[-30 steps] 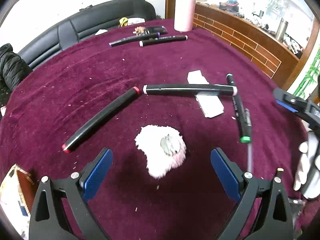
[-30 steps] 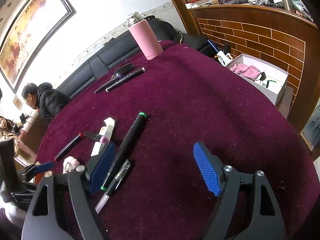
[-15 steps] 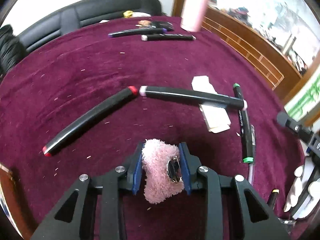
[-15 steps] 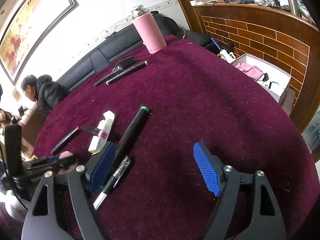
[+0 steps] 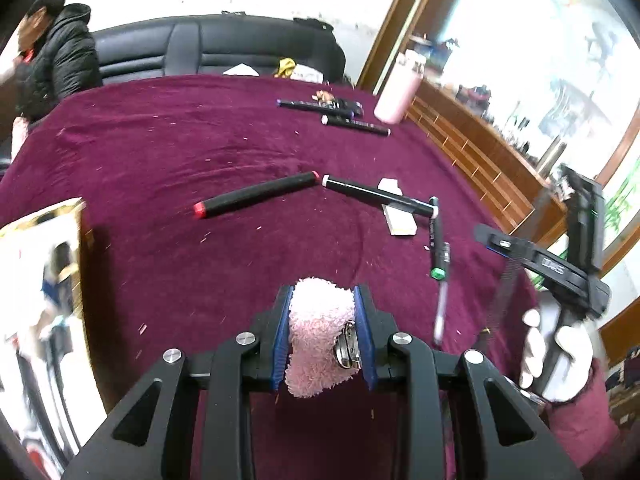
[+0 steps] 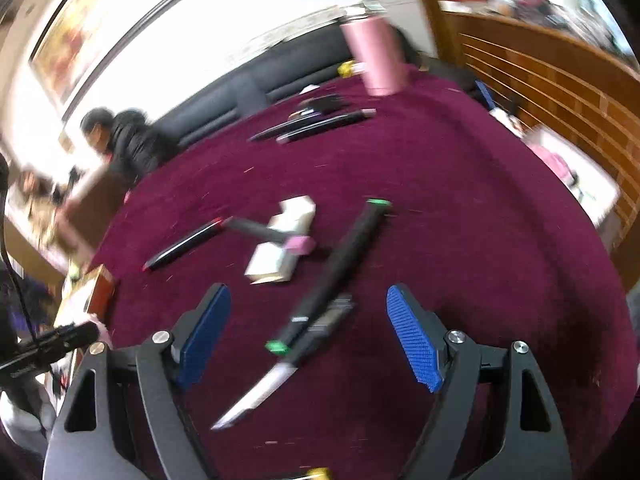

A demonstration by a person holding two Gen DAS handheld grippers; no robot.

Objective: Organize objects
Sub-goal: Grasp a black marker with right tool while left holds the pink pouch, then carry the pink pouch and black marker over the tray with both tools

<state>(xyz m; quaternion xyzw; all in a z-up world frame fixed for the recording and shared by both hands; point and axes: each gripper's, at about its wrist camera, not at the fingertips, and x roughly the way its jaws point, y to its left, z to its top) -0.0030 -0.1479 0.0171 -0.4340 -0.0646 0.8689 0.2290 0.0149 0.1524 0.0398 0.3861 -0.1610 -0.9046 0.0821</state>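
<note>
A pink fluffy keychain [image 5: 320,332] sits clamped between the blue pads of the left gripper [image 5: 323,336], whose jaws have just been closing, clear of the maroon tablecloth [image 5: 160,152]. The green-capped marker [image 6: 332,276] lies just ahead of the right gripper [image 6: 308,340], long axis running diagonally away between its wide-apart, empty jaws, making that hand nearer.

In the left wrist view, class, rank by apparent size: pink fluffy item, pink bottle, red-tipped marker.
1. Pink fluffy item, though nearness to the camera inflates it.
2. and 3. Red-tipped marker and pink bottle: too alike to rank.
</note>
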